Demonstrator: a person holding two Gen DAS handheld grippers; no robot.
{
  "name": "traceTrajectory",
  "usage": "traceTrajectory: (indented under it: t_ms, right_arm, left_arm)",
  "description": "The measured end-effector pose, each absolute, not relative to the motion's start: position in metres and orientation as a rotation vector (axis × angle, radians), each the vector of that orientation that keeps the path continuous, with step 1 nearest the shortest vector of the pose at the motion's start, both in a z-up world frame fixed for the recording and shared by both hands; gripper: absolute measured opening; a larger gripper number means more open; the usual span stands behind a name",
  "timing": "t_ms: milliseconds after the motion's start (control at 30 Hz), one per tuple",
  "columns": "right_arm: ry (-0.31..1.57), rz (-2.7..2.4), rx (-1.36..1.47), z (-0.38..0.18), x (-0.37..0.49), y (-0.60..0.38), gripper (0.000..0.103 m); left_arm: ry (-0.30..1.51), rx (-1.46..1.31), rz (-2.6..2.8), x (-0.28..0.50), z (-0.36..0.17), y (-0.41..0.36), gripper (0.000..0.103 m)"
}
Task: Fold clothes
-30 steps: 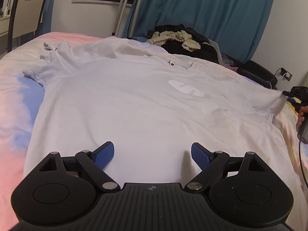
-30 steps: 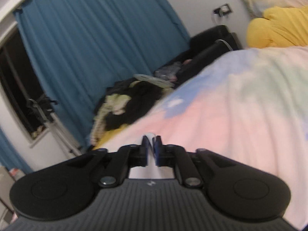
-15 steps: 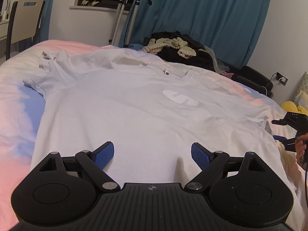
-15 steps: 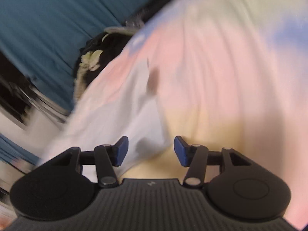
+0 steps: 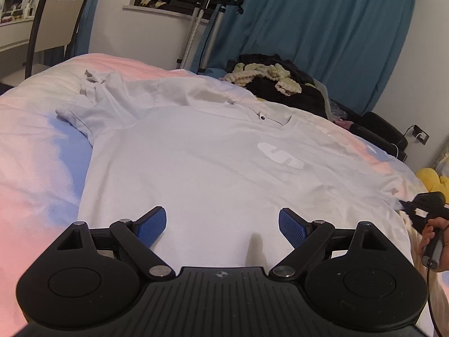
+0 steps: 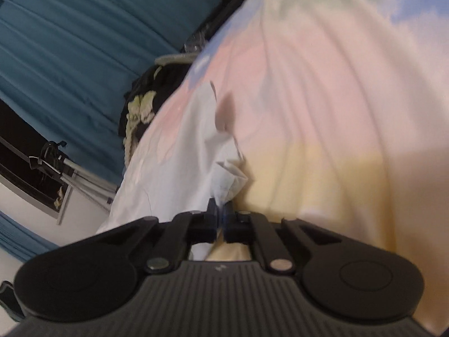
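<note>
A white T-shirt (image 5: 213, 174) lies spread face-up on a bed, its pale chest logo (image 5: 280, 156) and buttoned collar ahead of the left gripper's jaws. One sleeve (image 5: 92, 112) is crumpled far ahead and to the left of those jaws. The opposite sleeve end (image 6: 227, 174) is bunched and pinched between the pressed-together jaws of the right gripper (image 6: 220, 214), with the rest of the shirt trailing away ahead and to their left.

The left gripper (image 5: 221, 224) hovers over the shirt's lower hem with its jaws spread wide and nothing between the blue pads (image 5: 151, 226); whether the pads touch the cloth cannot be told. In the left wrist view the right gripper (image 5: 412, 206) shows at the far right edge, held by the right hand (image 5: 433, 231) at the shirt's sleeve.

Under the shirt is a pastel bedsheet (image 5: 33, 174) in pink, blue and cream. Beyond the collar sits a dark pile of clothes (image 5: 280, 84), with teal curtains (image 5: 314, 31) behind it. A chair (image 5: 59, 19) stands far ahead to the left.
</note>
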State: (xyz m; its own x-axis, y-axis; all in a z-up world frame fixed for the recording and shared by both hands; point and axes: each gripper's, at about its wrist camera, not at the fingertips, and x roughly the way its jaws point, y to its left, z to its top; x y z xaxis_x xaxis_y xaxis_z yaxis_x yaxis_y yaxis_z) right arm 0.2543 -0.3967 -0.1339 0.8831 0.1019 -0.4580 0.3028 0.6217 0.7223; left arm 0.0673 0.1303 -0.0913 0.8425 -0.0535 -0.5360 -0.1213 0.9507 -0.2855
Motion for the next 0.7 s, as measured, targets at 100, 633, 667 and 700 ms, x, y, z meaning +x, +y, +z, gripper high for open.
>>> traceTrajectory:
  t_ms: [100,633,667,700]
  right_arm:
    - [0.529,-0.163,0.746,-0.133,0.265,-0.403,0.004]
    - [0.442,-0.053,0.499,-0.064,0.191,-0.327,0.034]
    - [0.437,-0.030,0.482,-0.055,0.181,-0.317,0.034]
    - [0.430,-0.001,0.463,-0.047,0.169,-0.306,0.034]
  left_arm:
    - [0.570,-0.309,0.035,0.068,-0.091,0.132,0.089]
    - [0.500,-0.218,0.051,0.056,-0.073,0.131,0.089]
    - [0.496,-0.217,0.048,0.053,-0.071,0.131,0.089]
    - [0.490,-0.214,0.045,0.050,-0.068,0.131,0.090]
